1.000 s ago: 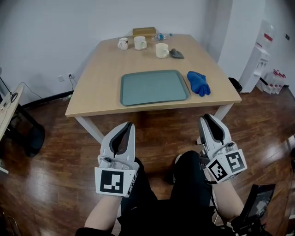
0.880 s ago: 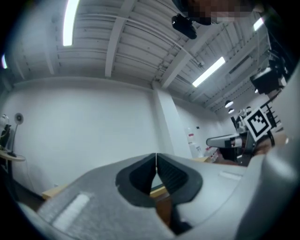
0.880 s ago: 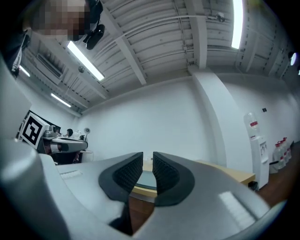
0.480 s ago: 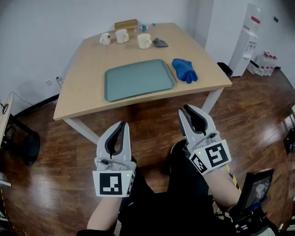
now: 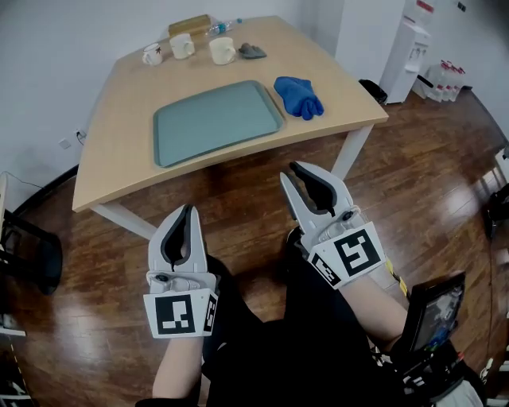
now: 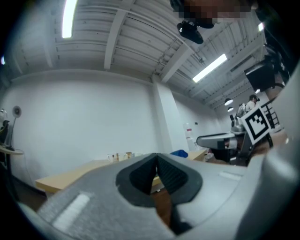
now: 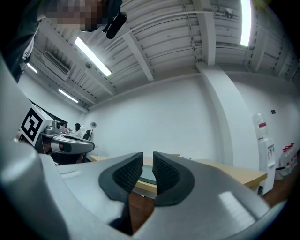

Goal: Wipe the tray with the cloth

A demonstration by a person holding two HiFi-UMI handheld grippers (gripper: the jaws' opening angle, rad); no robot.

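1. The left gripper (image 5: pixel 185 211) is held low over the wooden floor (image 5: pixel 238 199), short of the near edge of the table (image 5: pixel 119 151). In the left gripper view I read its jaws as closed, the ribbed pads (image 6: pixel 173 174) meeting at the tips with nothing between them.
2. The right gripper (image 5: pixel 291 169) sits at the same side of the table, nearer its right corner and apart from it. In the right gripper view its pads (image 7: pixel 165 172) stand together with only a thin slit left. I find nothing gripped.
3. Each gripper carries its marker cube (image 5: pixel 179 313) at the rear, facing the head camera.
4. The tray (image 5: pixel 216 121), grey-green and rectangular, lies flat near the middle of the table, toward the near edge. I see nothing on it.
5. The blue cloth (image 5: pixel 299 96) lies bunched on the table just beside the tray's right end. I cannot tell whether it touches the rim. Neither gripper is near it.
6. At the far end of the table stand three white mugs (image 5: pixel 182 45), with a small grey rag (image 5: pixel 253 52) to their right.
7. Behind the mugs I note a flat tan box (image 5: pixel 189 25) and a plastic bottle (image 5: pixel 224 26) lying on its side.
8. A white water dispenser (image 5: pixel 409 48) stands against the wall beyond the table's right side.
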